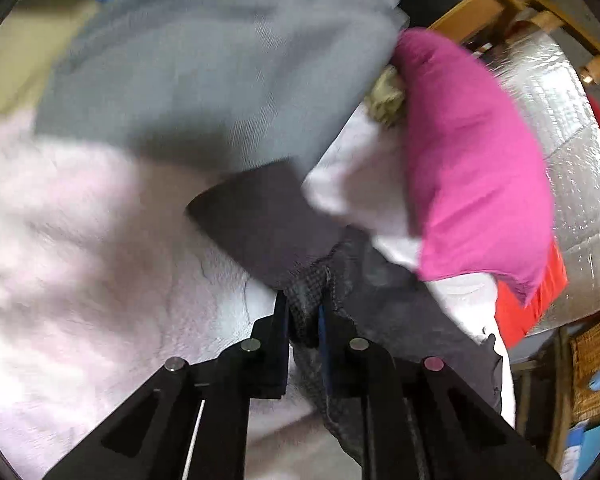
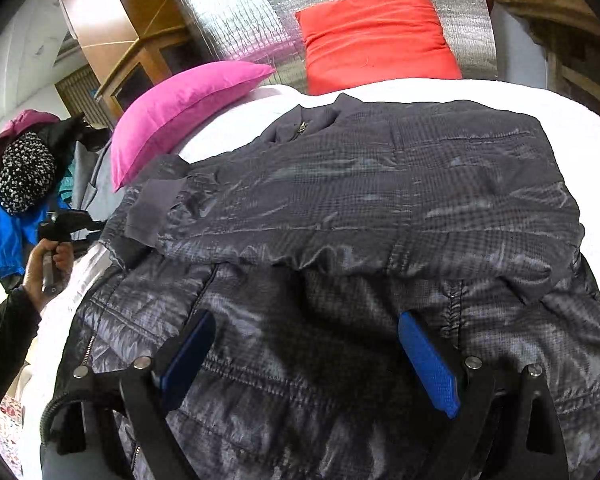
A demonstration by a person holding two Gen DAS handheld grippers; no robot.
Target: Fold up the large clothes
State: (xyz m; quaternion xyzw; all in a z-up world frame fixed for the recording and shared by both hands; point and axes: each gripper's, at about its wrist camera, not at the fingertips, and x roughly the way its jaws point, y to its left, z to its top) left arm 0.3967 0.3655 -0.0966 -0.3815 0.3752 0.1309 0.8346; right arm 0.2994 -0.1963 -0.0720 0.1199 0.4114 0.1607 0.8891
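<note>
The left gripper [image 1: 306, 312] pinches the dark jacket's [image 2: 340, 208] fabric at six o'clock (blurred); the right gripper [image 2: 308, 360] hangs wide over it.

Left hand-held gripper [image 1: 306, 312] clamped; right hand-held gripper [image 2: 306, 364] spread wide.

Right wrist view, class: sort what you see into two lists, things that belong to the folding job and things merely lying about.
Belonging to the job:
- dark quilted jacket, spread on the white bed cover
- left hand-held gripper, shut on the jacket's fabric
- right hand-held gripper, open above the jacket

Lying about:
- pink cushion
- red cushion
- pile of clothes
</note>
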